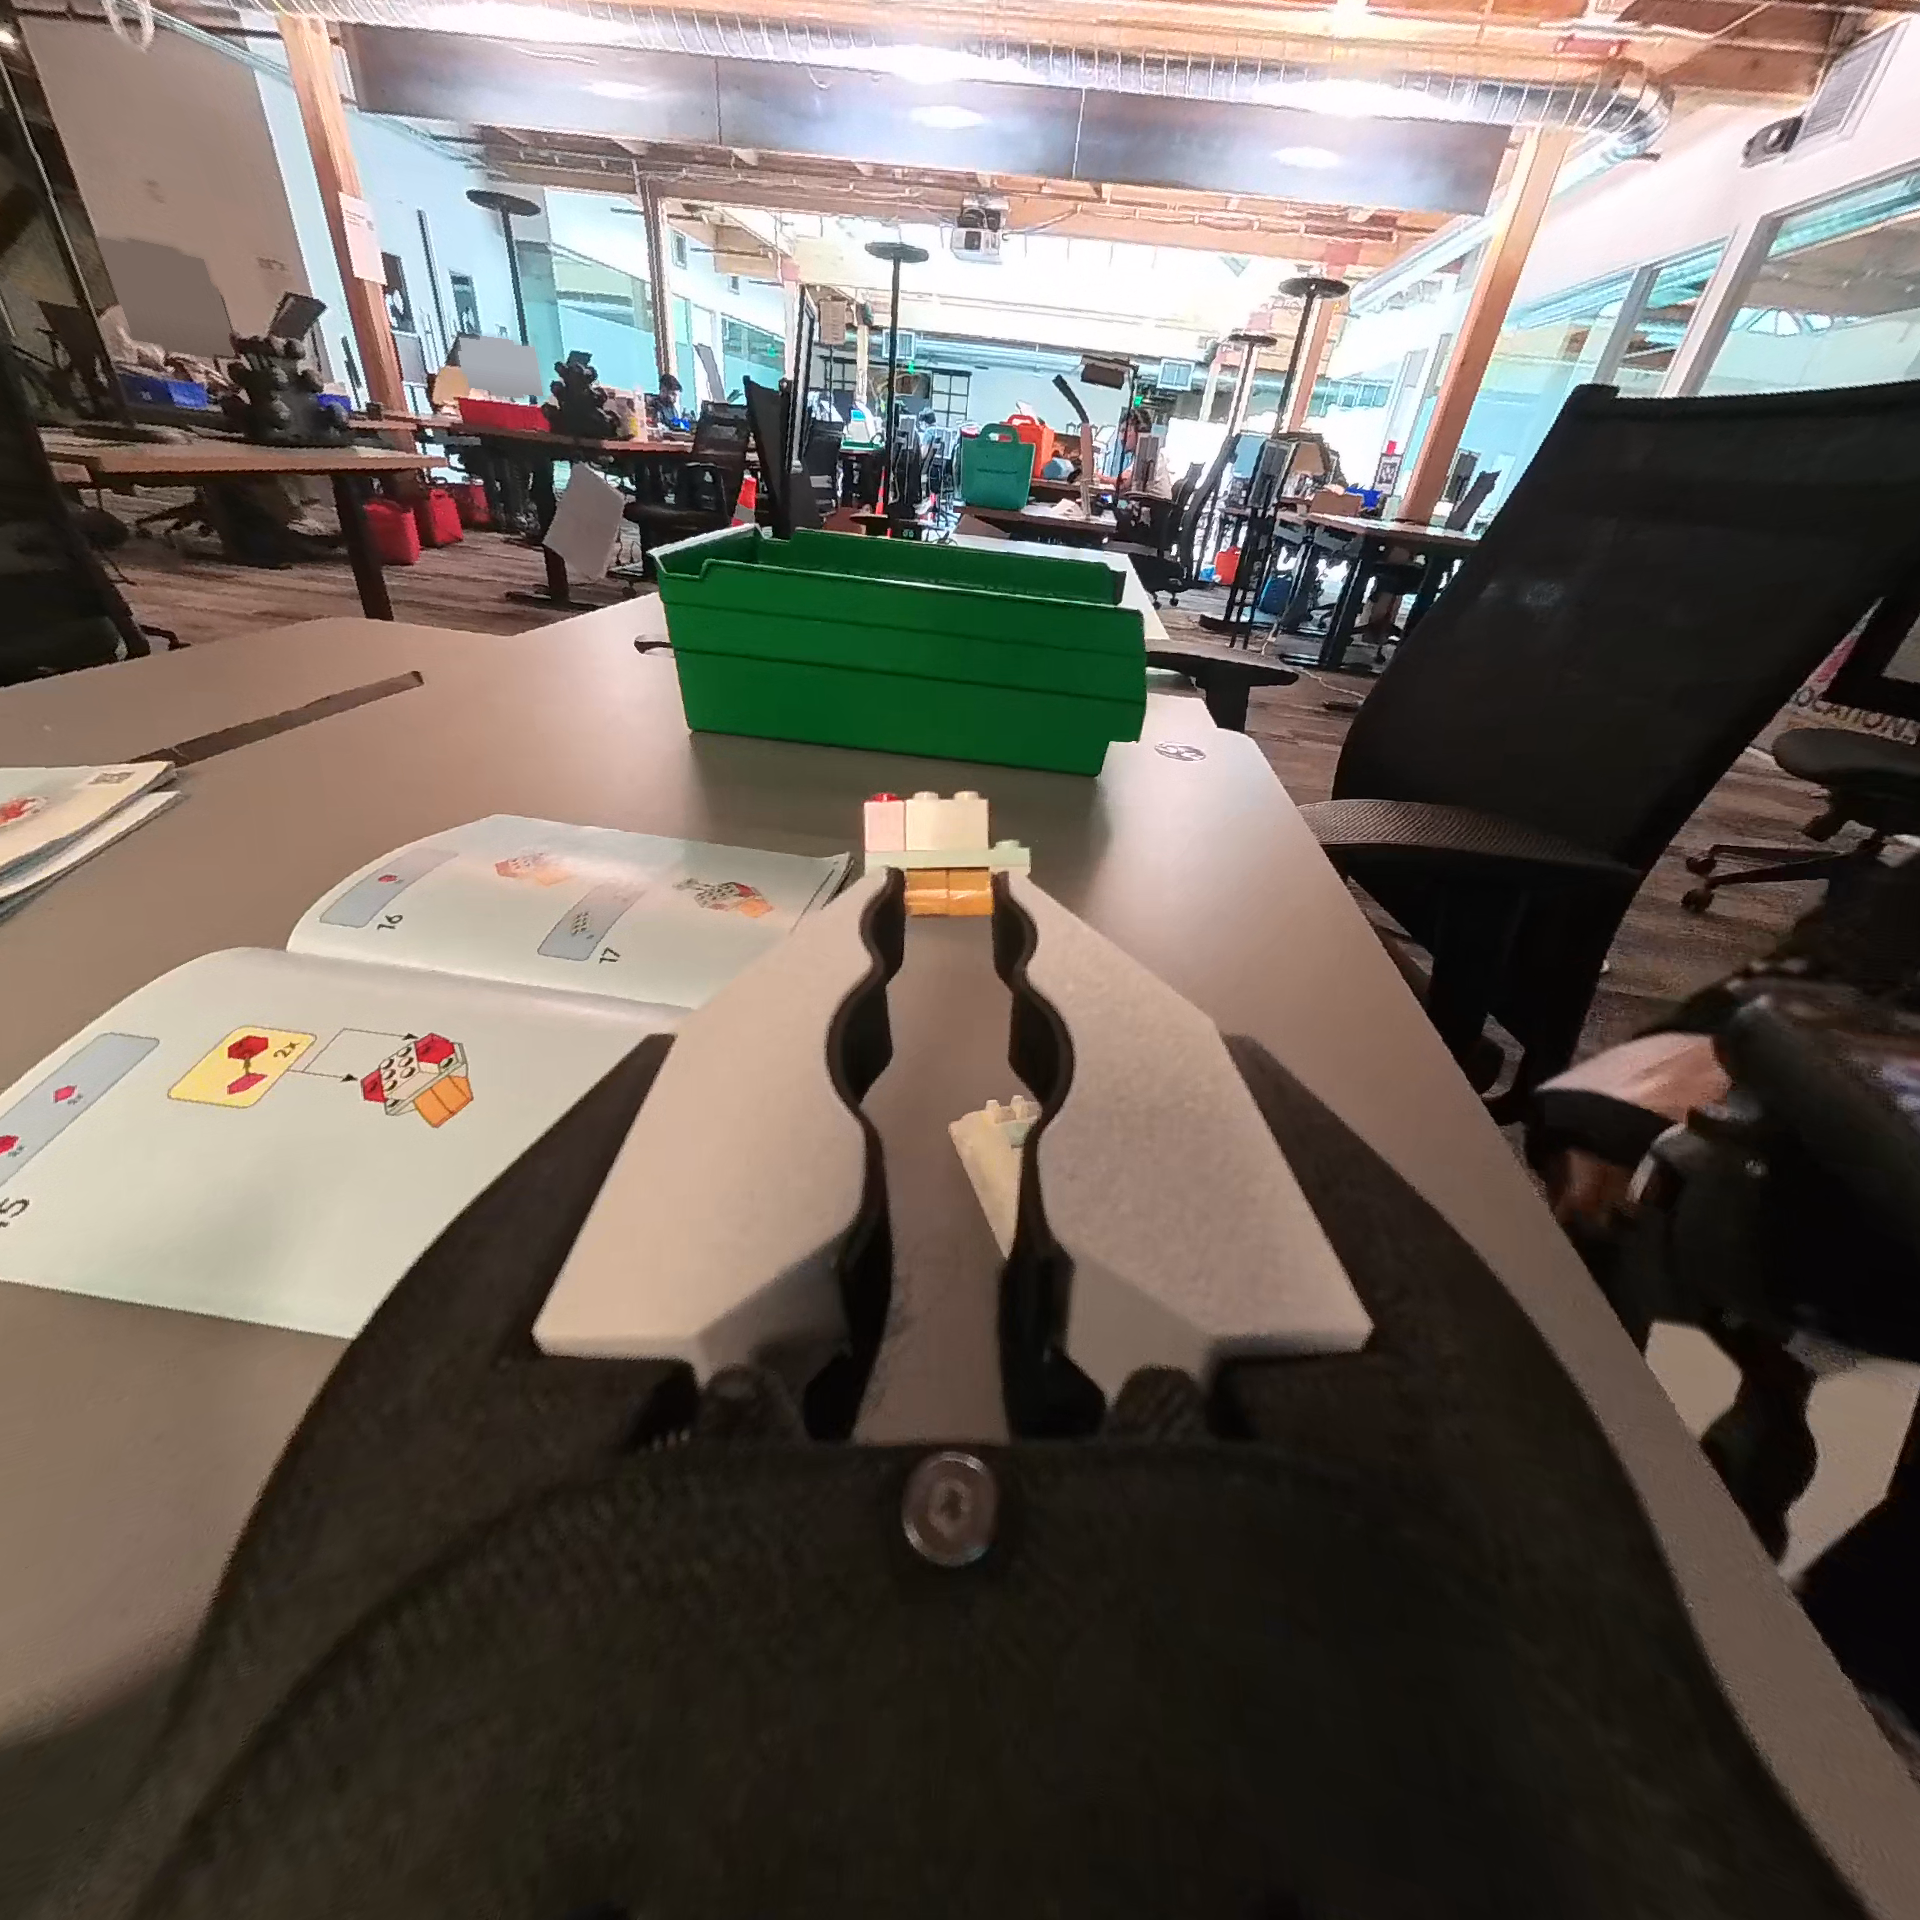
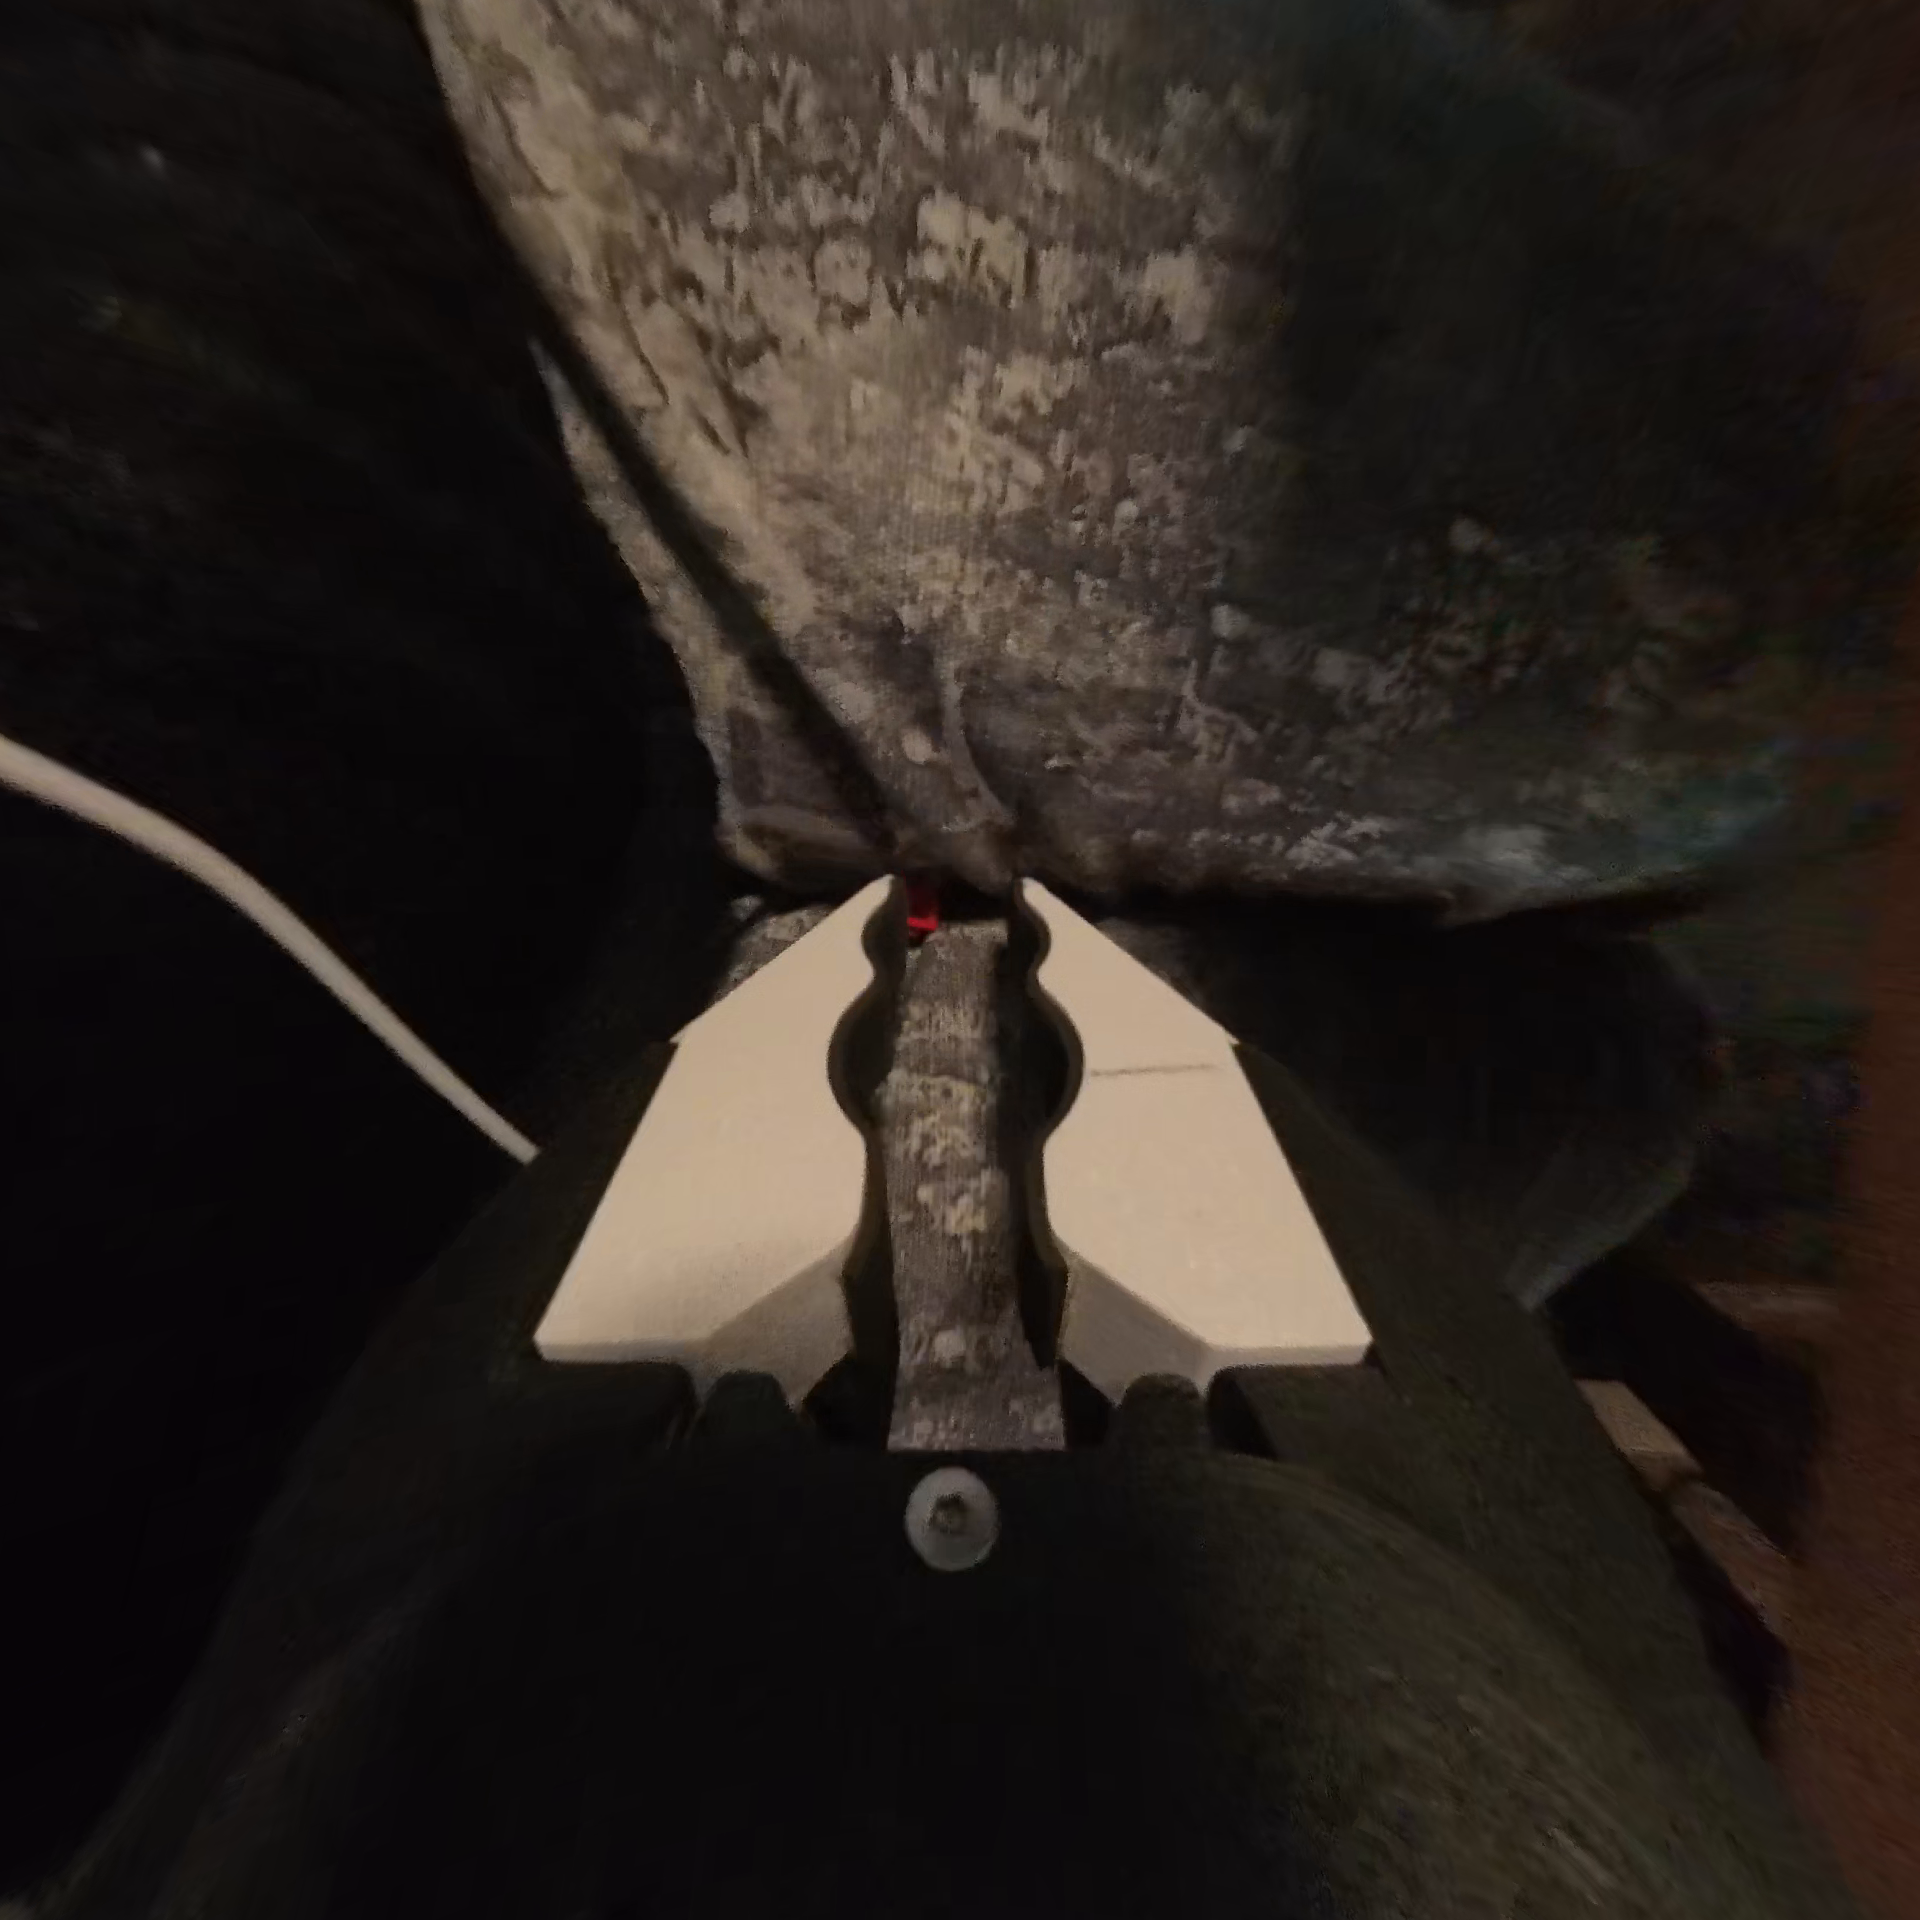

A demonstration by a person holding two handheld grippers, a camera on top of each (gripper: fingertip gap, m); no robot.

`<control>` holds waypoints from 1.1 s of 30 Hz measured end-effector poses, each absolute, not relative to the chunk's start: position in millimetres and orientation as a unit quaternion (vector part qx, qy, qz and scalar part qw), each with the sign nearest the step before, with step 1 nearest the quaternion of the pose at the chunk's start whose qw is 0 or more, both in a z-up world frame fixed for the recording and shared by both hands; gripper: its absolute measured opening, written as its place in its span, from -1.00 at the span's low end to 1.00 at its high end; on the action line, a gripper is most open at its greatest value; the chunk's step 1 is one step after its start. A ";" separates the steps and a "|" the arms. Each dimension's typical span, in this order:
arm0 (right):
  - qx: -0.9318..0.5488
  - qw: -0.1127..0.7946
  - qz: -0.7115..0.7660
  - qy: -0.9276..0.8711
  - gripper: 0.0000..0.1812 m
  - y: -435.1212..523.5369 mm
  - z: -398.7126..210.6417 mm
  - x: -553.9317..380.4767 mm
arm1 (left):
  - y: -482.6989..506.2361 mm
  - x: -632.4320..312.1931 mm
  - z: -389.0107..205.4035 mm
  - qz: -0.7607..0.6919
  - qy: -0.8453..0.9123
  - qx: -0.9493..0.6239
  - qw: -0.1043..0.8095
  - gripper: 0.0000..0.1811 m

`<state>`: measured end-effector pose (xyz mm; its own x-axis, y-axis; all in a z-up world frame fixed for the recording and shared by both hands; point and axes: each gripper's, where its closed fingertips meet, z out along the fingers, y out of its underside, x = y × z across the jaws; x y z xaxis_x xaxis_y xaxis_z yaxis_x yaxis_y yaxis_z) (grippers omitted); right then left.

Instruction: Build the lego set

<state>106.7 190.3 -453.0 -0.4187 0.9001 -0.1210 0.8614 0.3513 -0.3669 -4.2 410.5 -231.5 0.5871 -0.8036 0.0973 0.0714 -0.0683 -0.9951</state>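
Note:
My left gripper point(image 1: 948, 894) is shut on the orange base of a small lego build point(image 1: 940, 847). The build has a pale green plate, white bricks and a red stud on top, and I hold it just above the grey table point(image 1: 1195, 904). A loose white lego piece point(image 1: 992, 1138) lies on the table under my fingers. My right gripper point(image 2: 958, 902) points into mottled grey fabric point(image 2: 987, 468) in a dark view. A small red lego piece point(image 2: 920, 916) sits between its tips against the left finger. The jaws stand narrowly apart.
An open instruction booklet point(image 1: 416, 1039) lies left of the left gripper, with another booklet point(image 1: 73, 805) at the far left. A green bin point(image 1: 904, 665) stands behind the build. A black office chair point(image 1: 1621, 665) is at the right. A white cable point(image 2: 260, 914) crosses the right view.

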 end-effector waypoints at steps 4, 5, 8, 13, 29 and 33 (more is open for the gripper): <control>-0.533 -0.043 0.171 -0.827 -0.84 175.6 -471.5 126.9 | 408.8 -3.1 -231.7 -0.349 0.291 -0.639 0.621 -0.83; -0.535 -0.053 0.168 -0.826 -0.84 174.8 -472.1 128.7 | 408.6 -2.6 -231.9 -0.348 0.293 -0.639 0.620 -0.83; -0.522 -0.035 0.161 -0.837 -0.94 177.5 -470.1 127.2 | 408.1 -2.1 -232.1 -0.347 0.295 -0.639 0.620 -0.83; -0.516 0.043 0.203 -0.831 -1.00 185.5 -444.0 117.3 | 408.8 -3.4 -231.0 -0.351 0.290 -0.638 0.622 -0.83; -0.511 -0.013 0.160 -0.845 -0.93 178.8 -468.0 120.1 | 407.8 -1.8 -230.9 -0.354 0.291 -0.637 0.620 -0.83; -0.526 0.030 0.203 -0.825 -0.93 180.5 -440.1 119.2 | 407.9 -1.8 -231.2 -0.352 0.292 -0.637 0.620 -0.83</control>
<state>119.2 180.5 -440.1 -0.4440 0.8807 -0.1653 0.8566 0.3630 -0.3667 -1.8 407.9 -231.2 0.5821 -0.8086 0.0856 0.0641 -0.0594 -0.9962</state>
